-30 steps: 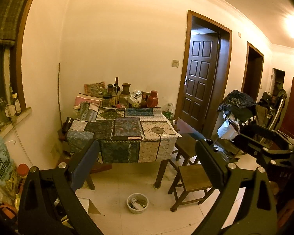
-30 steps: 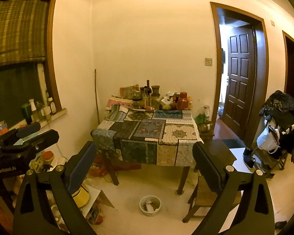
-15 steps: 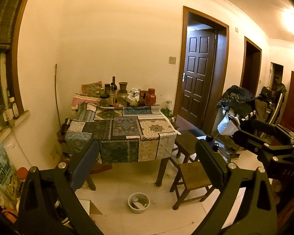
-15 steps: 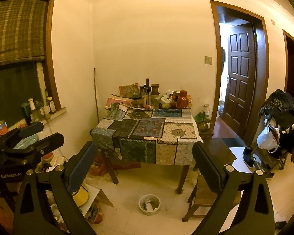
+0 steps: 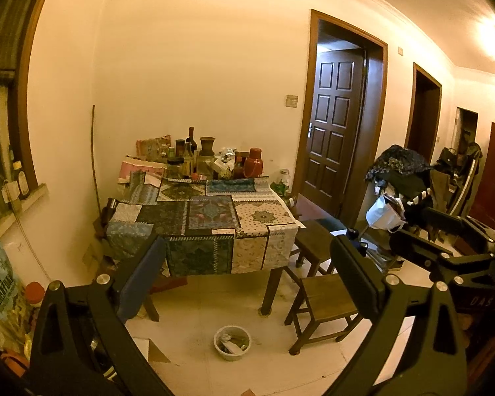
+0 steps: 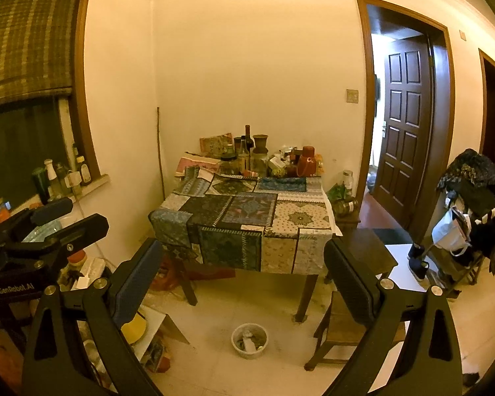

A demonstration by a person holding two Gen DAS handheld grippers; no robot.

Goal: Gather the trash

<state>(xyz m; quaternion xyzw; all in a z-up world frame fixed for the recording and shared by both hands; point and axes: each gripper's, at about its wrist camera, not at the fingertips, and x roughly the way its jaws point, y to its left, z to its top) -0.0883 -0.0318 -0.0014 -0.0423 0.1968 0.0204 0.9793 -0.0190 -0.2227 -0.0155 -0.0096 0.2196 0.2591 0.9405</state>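
Left tongs (image 5: 244,277): spread wide, holding nothing, raised above the floor short of the desk.
Right tongs (image 6: 241,280): likewise wide and empty.
Trash bowl (image 5: 232,343): a small white bowl of scraps on the floor just in front of the desk.
Stool (image 5: 326,300): wooden, beside the desk's front right leg.
Desk (image 5: 201,217): patchwork-covered, against the wall.
Bottles and jars (image 5: 194,160): crowded along the desk's far edge.

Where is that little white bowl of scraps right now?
The white bowl sits on the floor in front of the patchwork-covered table, left of the wooden stool.
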